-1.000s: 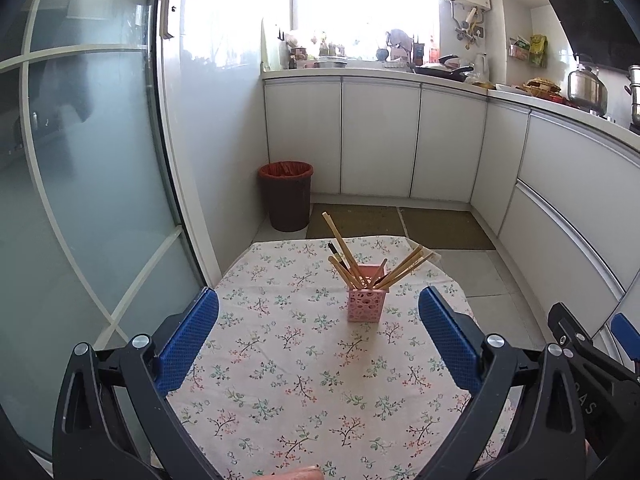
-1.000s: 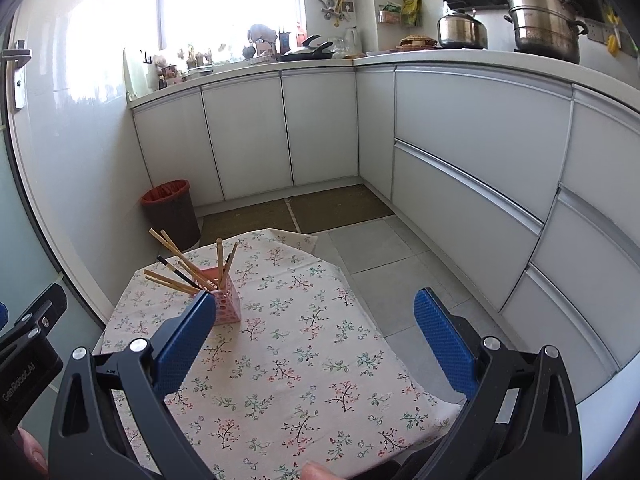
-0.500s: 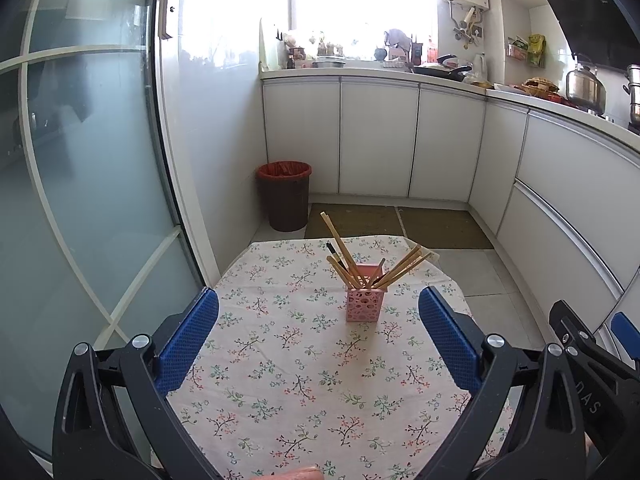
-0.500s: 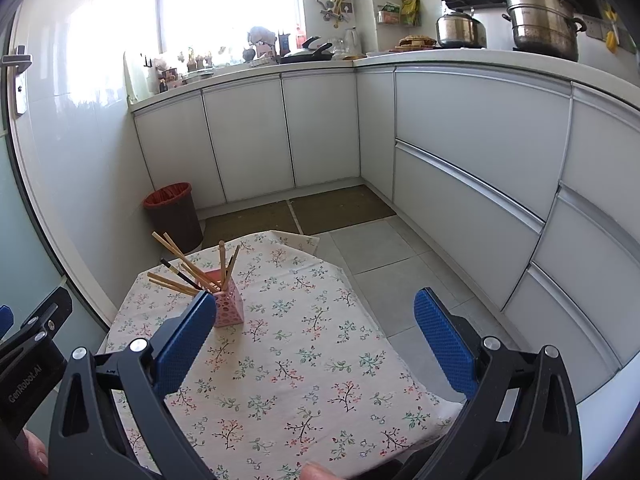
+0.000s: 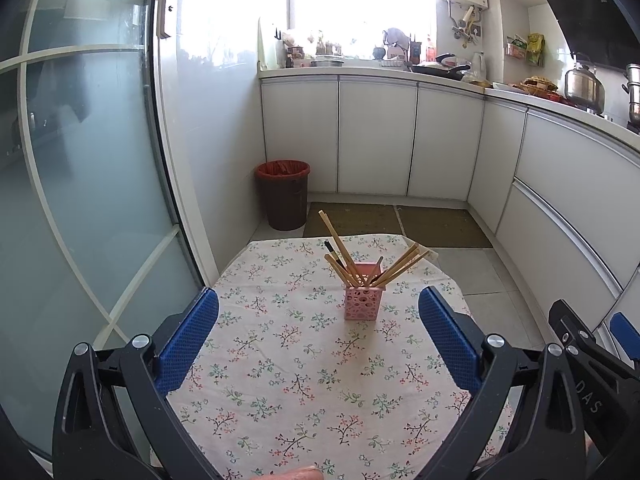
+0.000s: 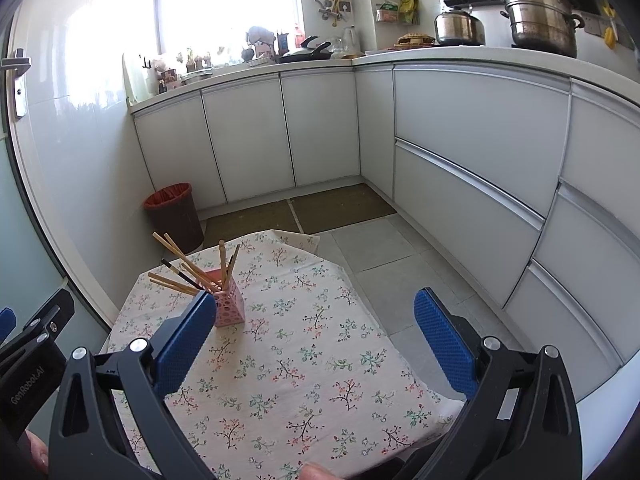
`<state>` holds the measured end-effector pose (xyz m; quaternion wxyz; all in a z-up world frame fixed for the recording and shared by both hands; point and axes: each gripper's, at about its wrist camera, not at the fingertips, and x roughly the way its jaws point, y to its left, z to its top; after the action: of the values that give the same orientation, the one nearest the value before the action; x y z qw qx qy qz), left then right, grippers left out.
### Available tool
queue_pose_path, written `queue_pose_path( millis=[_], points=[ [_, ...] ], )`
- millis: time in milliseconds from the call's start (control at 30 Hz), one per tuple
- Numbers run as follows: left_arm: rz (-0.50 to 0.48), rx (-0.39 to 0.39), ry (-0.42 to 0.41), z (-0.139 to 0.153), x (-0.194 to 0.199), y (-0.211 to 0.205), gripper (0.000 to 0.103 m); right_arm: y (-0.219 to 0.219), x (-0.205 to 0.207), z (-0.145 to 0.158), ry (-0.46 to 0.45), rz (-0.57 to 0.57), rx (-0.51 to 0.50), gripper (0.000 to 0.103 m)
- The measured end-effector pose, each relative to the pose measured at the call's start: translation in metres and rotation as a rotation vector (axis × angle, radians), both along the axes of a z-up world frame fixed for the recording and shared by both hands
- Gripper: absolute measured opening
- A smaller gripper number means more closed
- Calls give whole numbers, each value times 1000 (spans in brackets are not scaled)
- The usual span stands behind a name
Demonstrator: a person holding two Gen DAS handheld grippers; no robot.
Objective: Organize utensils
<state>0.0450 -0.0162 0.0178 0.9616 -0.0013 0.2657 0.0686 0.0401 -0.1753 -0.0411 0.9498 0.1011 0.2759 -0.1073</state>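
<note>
A pink perforated holder [image 5: 362, 303] stands on the floral tablecloth [image 5: 288, 380], filled with several wooden chopsticks [image 5: 338, 245] and one black one, fanned out. In the right wrist view the holder [image 6: 230, 307] sits partly behind my left blue pad, chopsticks [image 6: 180, 255] leaning left. My left gripper [image 5: 319, 332] is open and empty, held back from the holder and above the cloth. My right gripper [image 6: 316, 332] is also open and empty, over the table's middle, with the holder off to its left.
A small table under the floral cloth [image 6: 304, 360] fills the foreground. A red-lined bin [image 5: 283, 193] stands on the floor by the glass door [image 5: 88, 168]. White cabinets [image 6: 472, 152] run along the back and right, with pots [image 6: 538, 20] on the counter.
Both grippers have drawn back and up slightly from the holder, which now looks a bit smaller and farther. Both stay open and empty.
</note>
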Motion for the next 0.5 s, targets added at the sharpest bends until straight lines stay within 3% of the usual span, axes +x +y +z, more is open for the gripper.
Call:
queue_pose_path(
  millis=[500],
  points=[
    [-39, 21, 65, -9, 7, -7, 96, -1, 0, 0, 10, 3, 9, 96]
  ],
)
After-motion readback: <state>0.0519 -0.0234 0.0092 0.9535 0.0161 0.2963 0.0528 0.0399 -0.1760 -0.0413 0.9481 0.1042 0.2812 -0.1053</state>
